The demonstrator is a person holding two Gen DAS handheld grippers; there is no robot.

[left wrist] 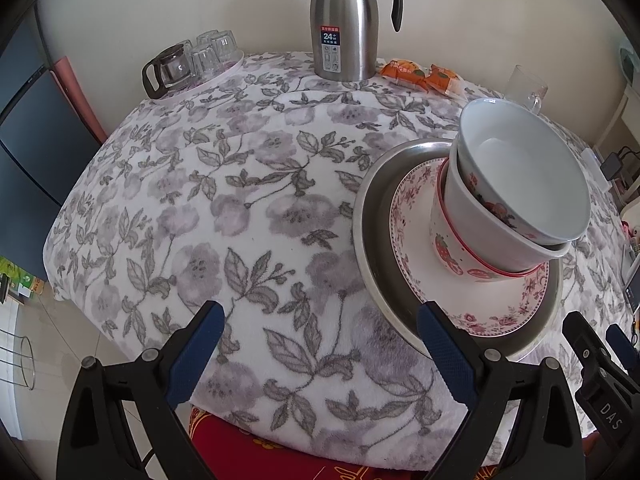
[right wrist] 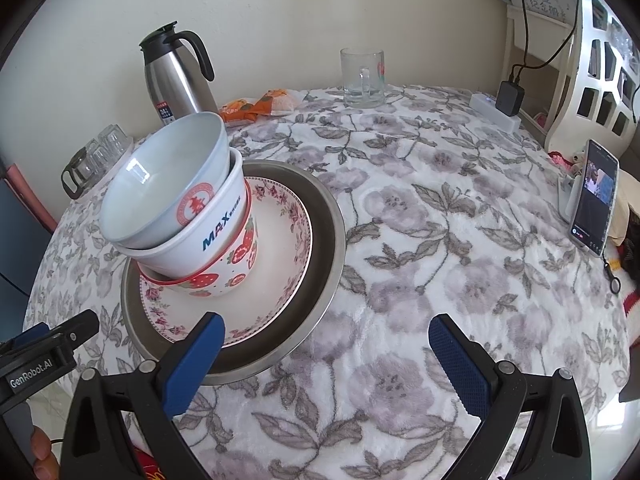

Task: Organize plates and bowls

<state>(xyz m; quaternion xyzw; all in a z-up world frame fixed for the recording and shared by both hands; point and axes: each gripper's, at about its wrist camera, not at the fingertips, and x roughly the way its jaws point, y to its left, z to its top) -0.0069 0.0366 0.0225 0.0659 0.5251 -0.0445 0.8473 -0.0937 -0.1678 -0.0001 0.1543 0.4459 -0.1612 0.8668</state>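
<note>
A stack sits on the flowered tablecloth: a steel plate point(left wrist: 370, 220) point(right wrist: 328, 216) at the bottom, a pink-flowered plate point(left wrist: 492, 300) point(right wrist: 280, 248) on it, then a strawberry bowl point(left wrist: 448, 248) point(right wrist: 236, 268), a white bowl point(left wrist: 480, 216) point(right wrist: 208, 236) marked MAX, and a tilted white bowl point(left wrist: 528, 168) point(right wrist: 168, 188) on top. My left gripper point(left wrist: 320, 340) is open, its right finger just in front of the steel plate's rim. My right gripper point(right wrist: 326, 350) is open too, its left finger over the stack's near edge. Neither holds anything.
A steel thermos jug point(left wrist: 344, 28) point(right wrist: 176, 76) stands at the back by orange snack packets point(left wrist: 424, 74) point(right wrist: 260, 106). Upturned glasses on a tray point(left wrist: 196, 60) sit back left. A glass mug point(right wrist: 362, 78), a power strip point(right wrist: 496, 112) and a phone point(right wrist: 596, 196) lie right.
</note>
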